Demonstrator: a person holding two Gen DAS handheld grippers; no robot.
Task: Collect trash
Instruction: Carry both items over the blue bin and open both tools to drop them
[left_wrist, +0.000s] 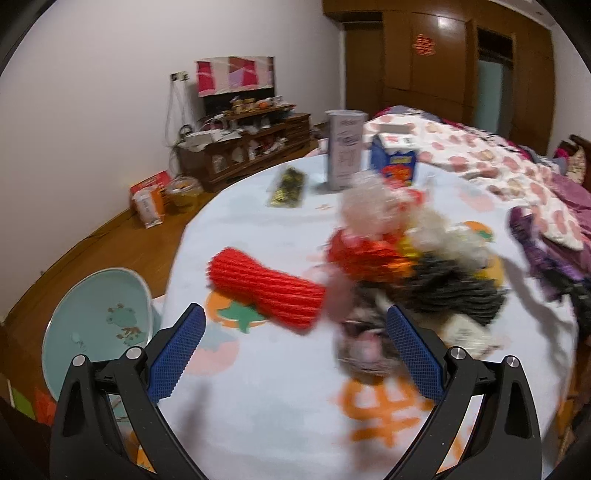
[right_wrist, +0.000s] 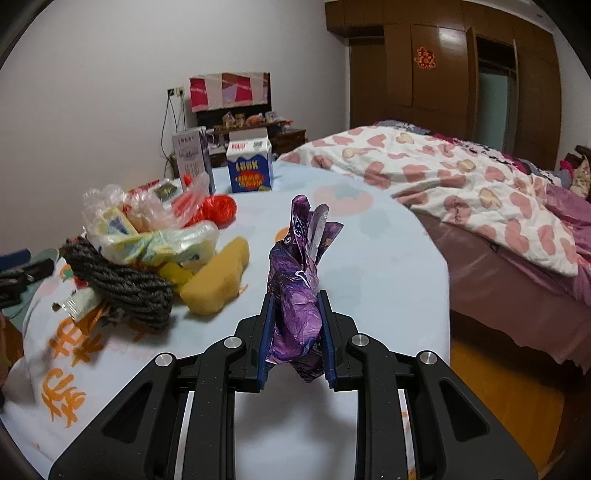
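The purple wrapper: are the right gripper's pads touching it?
Touching. The right wrist view shows both blue pads pressed against the crumpled purple wrapper in the right gripper.

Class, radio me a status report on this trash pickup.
Right gripper shut on purple wrapper. Left gripper open, empty, over table. Trash pile uncollected. Nothing in the way.

Each hand-held gripper (right_wrist: 295, 306) has black linkage arms (silver pivot screws) and blue ribbed pads (left_wrist: 177, 354)
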